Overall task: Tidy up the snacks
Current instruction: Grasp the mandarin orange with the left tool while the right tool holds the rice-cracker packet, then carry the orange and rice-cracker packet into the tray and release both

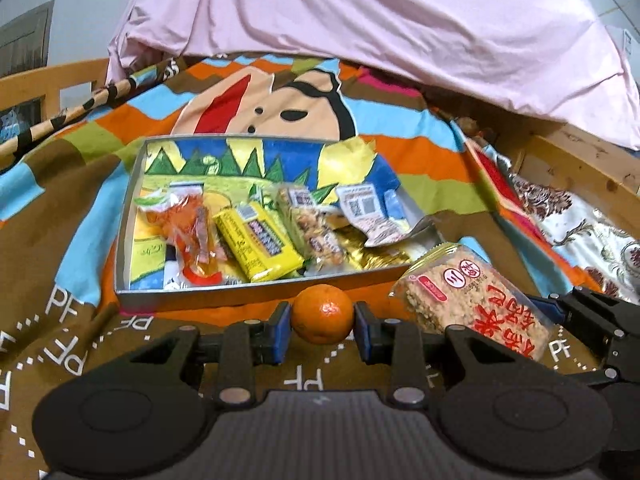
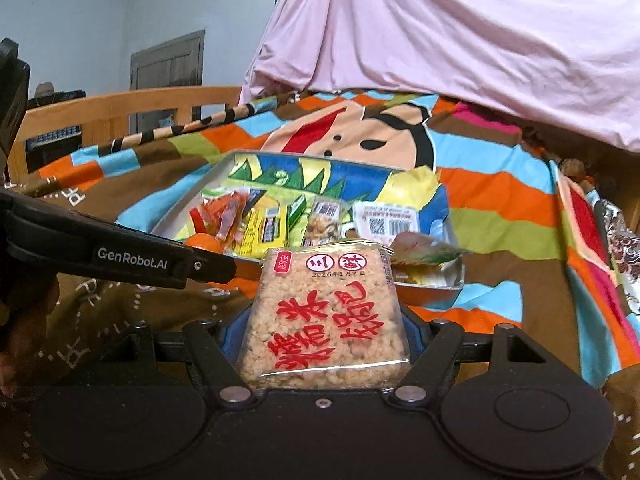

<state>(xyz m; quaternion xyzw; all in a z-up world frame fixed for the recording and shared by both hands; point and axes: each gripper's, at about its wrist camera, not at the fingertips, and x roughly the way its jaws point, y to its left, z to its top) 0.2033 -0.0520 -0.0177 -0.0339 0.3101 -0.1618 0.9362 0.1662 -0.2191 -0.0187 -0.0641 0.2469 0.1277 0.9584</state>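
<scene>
My left gripper point(image 1: 323, 322) is shut on a small orange mandarin point(image 1: 323, 313), held just in front of the near rim of a shallow metal tray point(image 1: 127, 216). The tray holds several snack packets: an orange one point(image 1: 192, 236), a yellow one point(image 1: 260, 242), a nut bar point(image 1: 314, 228) and a white QR-code packet point(image 1: 366, 210). My right gripper point(image 2: 324, 344) is shut on a clear-wrapped rice cracker pack with red characters point(image 2: 326, 316). The pack also shows in the left wrist view point(image 1: 472, 304), beside the tray's near right corner.
Everything lies on a colourful cartoon blanket point(image 1: 420, 160) over a bed. A pink quilt point(image 1: 380, 20) is heaped behind the tray. A wooden bed rail point(image 2: 120, 108) runs along the left and another point(image 1: 580, 160) along the right. A striped stick point(image 1: 72, 112) lies at the far left.
</scene>
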